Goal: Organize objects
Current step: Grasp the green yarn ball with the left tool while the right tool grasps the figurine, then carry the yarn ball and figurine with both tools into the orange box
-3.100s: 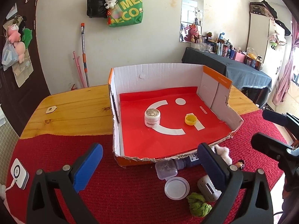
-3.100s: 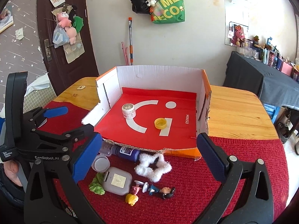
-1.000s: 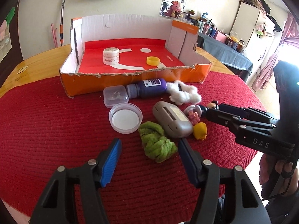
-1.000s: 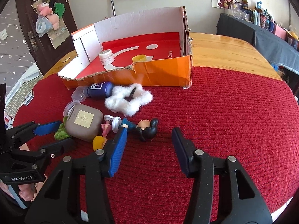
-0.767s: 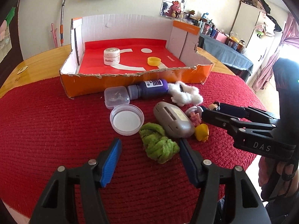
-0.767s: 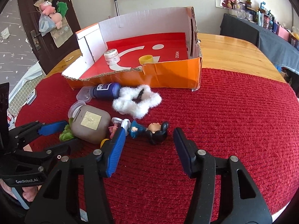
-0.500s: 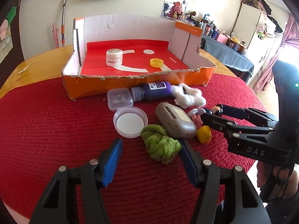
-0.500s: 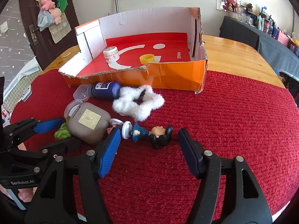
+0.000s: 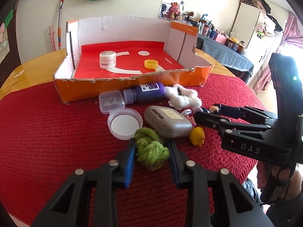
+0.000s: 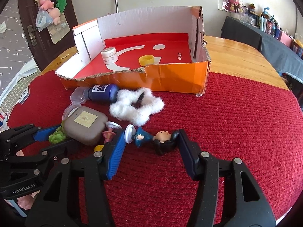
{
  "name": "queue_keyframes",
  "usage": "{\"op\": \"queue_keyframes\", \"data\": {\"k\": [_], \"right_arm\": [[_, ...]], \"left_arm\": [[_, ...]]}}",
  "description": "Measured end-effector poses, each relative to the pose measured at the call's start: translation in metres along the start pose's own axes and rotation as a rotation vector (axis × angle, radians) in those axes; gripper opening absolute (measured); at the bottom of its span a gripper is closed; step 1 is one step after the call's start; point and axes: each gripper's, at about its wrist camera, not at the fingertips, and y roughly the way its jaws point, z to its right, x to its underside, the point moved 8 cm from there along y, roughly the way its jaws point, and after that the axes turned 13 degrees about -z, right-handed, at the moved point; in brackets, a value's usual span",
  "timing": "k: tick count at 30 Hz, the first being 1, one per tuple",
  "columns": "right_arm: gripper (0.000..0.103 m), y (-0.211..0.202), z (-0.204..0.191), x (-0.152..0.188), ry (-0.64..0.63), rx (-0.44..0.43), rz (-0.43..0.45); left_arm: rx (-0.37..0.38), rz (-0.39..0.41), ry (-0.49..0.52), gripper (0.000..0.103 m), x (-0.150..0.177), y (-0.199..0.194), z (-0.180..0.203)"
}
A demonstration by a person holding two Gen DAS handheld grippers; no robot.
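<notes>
a torn orange cardboard box (image 9: 132, 84) is seen on the red mat (image 9: 47, 132), with a white jar (image 9: 107, 59) and a yellow cap (image 9: 151, 64) inside. in front of it, the green fuzzy ball (image 9: 151, 148) is flanked by the left gripper (image 9: 152, 156), closed against it. the small figurine (image 10: 151, 138) is straddled by the right gripper (image 10: 149, 147), jaws parted.

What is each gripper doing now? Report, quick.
Left gripper: shut on the green fuzzy ball.
Right gripper: open, its fingers either side of the lying figurine.
</notes>
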Motion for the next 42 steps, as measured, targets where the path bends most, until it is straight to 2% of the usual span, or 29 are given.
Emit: {"op": "queue_keyframes", "data": {"k": [10, 16, 29, 42], "right_arm": [[0.053, -0.007, -0.002, 0.002, -0.005, -0.007, 0.019], [0.053, -0.022, -0.011, -0.004, -0.030, -0.002, 0.061], [0.053, -0.053, -0.033, -0.018, -0.061, -0.050, 0.148], [0.053, -0.054, -0.045, -0.027, -0.092, -0.060, 0.161]], "left_arm": [[0.017, 0.003, 0.002, 0.030, 0.004, -0.005, 0.000], [0.007, 0.043, 0.007, 0.030, 0.000, -0.018, 0.000], [-0.009, 0.117, -0.032, 0.030, -0.027, -0.041, -0.023], [-0.015, 0.143, -0.035, 0.030, -0.052, -0.044, -0.032]]}}
